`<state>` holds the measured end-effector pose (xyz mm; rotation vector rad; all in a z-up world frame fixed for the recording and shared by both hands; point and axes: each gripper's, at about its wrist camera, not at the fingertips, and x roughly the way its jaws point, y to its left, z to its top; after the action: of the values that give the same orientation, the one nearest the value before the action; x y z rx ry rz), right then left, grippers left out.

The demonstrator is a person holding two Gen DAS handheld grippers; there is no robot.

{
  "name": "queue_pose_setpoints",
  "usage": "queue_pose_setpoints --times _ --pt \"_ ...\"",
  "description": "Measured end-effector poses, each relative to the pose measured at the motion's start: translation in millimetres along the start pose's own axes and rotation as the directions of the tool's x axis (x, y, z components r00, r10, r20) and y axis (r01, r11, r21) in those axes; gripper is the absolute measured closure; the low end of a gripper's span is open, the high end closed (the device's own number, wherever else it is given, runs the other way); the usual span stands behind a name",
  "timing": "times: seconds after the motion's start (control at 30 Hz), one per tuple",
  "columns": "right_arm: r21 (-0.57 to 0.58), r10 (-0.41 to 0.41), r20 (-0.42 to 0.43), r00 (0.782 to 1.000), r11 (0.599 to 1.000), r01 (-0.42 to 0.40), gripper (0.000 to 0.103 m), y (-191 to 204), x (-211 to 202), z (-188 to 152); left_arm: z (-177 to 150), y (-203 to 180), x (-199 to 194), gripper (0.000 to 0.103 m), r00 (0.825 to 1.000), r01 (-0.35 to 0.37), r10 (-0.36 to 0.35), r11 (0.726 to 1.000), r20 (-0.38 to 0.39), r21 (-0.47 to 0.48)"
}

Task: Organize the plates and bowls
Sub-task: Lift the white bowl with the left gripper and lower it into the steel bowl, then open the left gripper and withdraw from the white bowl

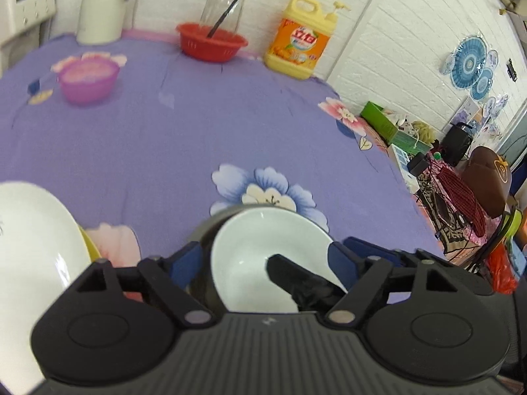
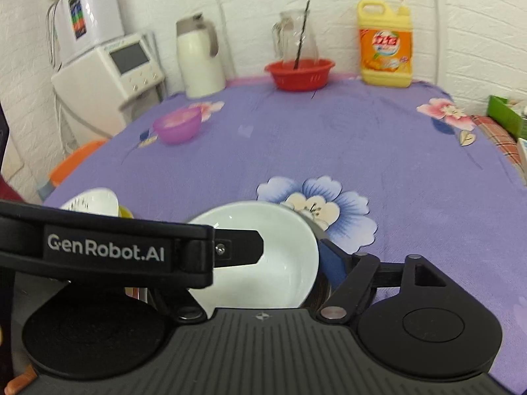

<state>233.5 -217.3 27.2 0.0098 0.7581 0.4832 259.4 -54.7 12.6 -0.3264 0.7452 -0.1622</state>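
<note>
A white bowl (image 1: 257, 250) (image 2: 280, 263) rests inside a dark metal bowl (image 1: 210, 220) (image 2: 321, 283) on the purple flowered cloth. My left gripper (image 1: 270, 247) is open, its blue pads (image 1: 186, 261) standing on either side of the two bowls. Its branded body (image 2: 105, 250) crosses the right wrist view, one finger reaching over the white bowl. My right gripper (image 2: 262, 253) is open too. Only its right blue pad (image 2: 332, 263) shows, beside the bowl rim, and one black finger (image 1: 296, 279) lies inside the bowl. A white plate (image 1: 29, 247) (image 2: 95, 202) lies to the left on something yellow (image 2: 125, 212).
Further back on the table (image 2: 329, 138) stand a purple bowl (image 1: 87, 80) (image 2: 179, 125), a red basket (image 1: 210, 41) (image 2: 299, 72) with a glass jar, a yellow detergent bottle (image 1: 299, 39) (image 2: 385, 46) and a white jug (image 2: 199, 62). Clutter lies off the table's right edge.
</note>
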Motion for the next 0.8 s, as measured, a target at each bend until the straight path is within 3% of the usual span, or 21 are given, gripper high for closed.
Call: queue_pose_setpoints --times 0.1,0.3,0.57,0.8 --pt "0.016 -0.069 0.066 0.995 0.998 0.068 0.0 1.9 -9.5 -5.0 2.1 -3.2 -10.4 0.022 0.998 -0.029 0.026 0.999 0.061 0.046" --pt "0.108 -0.103 0.138 0.985 0.99 0.089 0.0 -2.8 -29.1 -15.3 1.5 -4.0 -22.6 0.022 0.988 -0.08 0.067 0.993 0.137 0.088" --pt "0.19 -0.065 0.104 0.993 0.981 0.044 0.0 -7.3 -25.1 -20.0 11.6 11.5 -33.2 0.022 0.984 -0.092 0.076 0.991 0.161 0.099" --pt "0.199 -0.009 0.08 0.997 0.98 -0.007 0.0 3.0 -6.0 14.8 39.2 49.3 -42.6 0.022 0.971 -0.157 0.131 0.981 0.201 0.116"
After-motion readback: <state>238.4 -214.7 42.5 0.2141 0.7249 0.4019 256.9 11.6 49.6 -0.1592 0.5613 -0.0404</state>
